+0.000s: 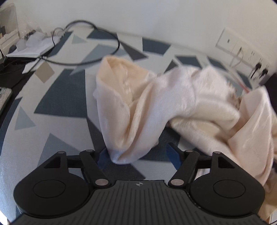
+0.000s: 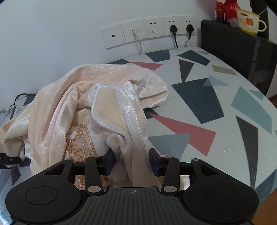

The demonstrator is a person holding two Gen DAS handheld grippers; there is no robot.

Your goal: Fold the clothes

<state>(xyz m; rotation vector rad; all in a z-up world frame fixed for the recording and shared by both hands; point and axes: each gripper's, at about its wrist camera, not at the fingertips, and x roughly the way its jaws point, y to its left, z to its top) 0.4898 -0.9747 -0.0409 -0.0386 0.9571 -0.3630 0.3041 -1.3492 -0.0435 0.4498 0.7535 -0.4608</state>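
While the cream velvet garment with gold embroidery (image 2: pixel 107 97) lies bunched on the table with a geometric-patterned cover (image 2: pixel 199 103), the right tool (image 2: pixel 131 161) has a fold of it between its parted jaws, not clamped. The left tool (image 1: pixel 138 154) is spread wide, a hanging cloth tip at its left finger. Judging by the heap, the cloth needs gripping and spreading flat.

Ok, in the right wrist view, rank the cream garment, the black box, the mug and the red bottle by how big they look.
1. Garment
2. Black box
3. Mug
4. Red bottle, cut off by the frame edge, so unsure against the mug.
The garment lies nearest the camera, which inflates it.
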